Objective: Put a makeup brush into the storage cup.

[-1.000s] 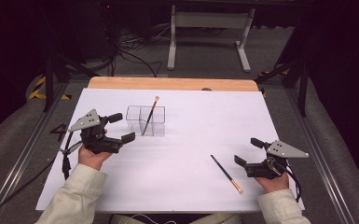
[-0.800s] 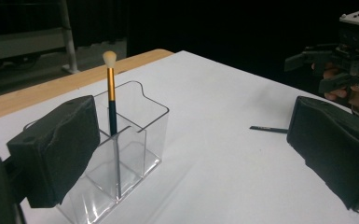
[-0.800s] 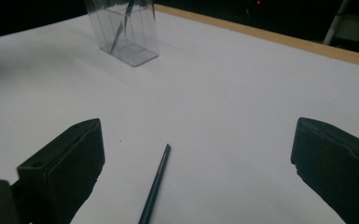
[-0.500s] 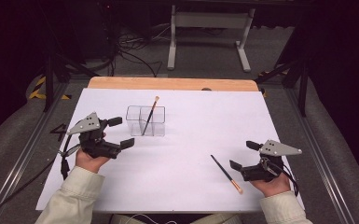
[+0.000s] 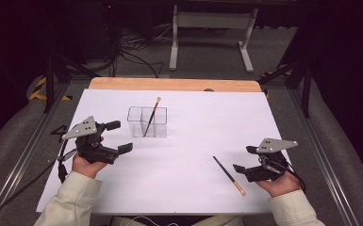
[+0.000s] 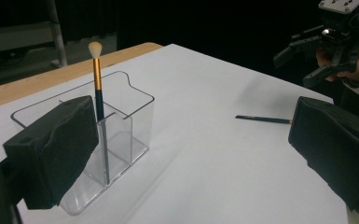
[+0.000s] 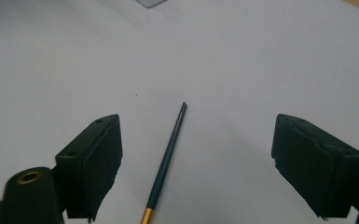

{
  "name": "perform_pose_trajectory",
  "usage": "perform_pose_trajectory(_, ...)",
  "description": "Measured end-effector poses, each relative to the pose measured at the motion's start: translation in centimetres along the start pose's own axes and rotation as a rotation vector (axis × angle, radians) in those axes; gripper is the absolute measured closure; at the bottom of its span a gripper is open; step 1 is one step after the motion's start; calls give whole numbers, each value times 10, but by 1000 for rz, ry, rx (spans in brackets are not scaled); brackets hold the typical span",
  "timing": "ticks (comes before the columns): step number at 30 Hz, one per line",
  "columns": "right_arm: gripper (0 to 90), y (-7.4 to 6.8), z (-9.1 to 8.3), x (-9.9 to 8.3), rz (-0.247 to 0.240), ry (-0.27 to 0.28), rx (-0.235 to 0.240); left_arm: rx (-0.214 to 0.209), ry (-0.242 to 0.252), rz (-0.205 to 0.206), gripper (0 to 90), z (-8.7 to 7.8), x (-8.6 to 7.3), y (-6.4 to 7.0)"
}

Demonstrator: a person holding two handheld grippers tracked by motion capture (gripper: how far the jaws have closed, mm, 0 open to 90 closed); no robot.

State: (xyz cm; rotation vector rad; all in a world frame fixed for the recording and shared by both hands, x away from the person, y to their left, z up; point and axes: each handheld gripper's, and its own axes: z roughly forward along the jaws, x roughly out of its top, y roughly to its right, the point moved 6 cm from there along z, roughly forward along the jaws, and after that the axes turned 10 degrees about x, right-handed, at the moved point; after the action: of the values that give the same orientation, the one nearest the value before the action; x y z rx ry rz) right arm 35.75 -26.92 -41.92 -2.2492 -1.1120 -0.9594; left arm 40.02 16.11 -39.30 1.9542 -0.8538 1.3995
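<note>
High view. A white sheet [image 5: 188, 188] covers the table. The loose brush [image 5: 228, 175] lies flat on it at the near right, dark handle pointing far-left, pale tip nearest the person. The right gripper [image 5: 248, 159] sits just right of the brush, jaws spread, nothing between them. The left gripper [image 5: 119, 136] rests at the near left, jaws likewise spread and empty, close to the clear organiser [image 5: 147, 121], where a second brush [image 5: 152, 116] stands tilted.

Left gripper view. Both pads stand wide apart. The clear organiser [image 6: 121, 140] is directly ahead, the second brush [image 6: 98, 93] leaning in one compartment against the divider. The loose brush [image 6: 263, 119] lies farther off to the right, apart from the container.

Right gripper view. The loose brush [image 7: 168, 158] lies between the open pads, untouched, with its gold ferrule at the bottom edge.

Assessment. The loose brush appears light, thin and rigid, with a smooth handle likely to roll or slip. Lying flush on the sheet, it offers little height for a grip. Recommended hold: across the dark handle at mid-length, clear of the soft bristles.
</note>
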Motion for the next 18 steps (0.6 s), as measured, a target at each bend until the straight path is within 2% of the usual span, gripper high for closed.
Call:
perform_pose_trajectory(2,194,-1,1,1,-6,-38,5,0,-11,10,21,0,-1,0)
perform_pose_trajectory(4,200,-3,2,2,-4,-65,23,-9,-30,2,21,0,-2,1)
perform_pose_trajectory(6,214,-4,5,3,6,-103,39,-4,-43,20,20,1,-4,0)
perform_pose_trajectory(7,219,-4,5,4,9,-117,43,-3,-44,11,20,1,-5,1)
perform_pose_trajectory(13,253,-6,11,6,7,-214,48,5,-58,22,17,-1,-7,-1)
perform_pose_trajectory(15,255,-6,13,5,13,-248,49,-6,-68,12,21,-1,-8,0)
perform_pose_trajectory(18,260,-5,17,3,27,-296,53,-7,-73,24,22,-1,-8,1)
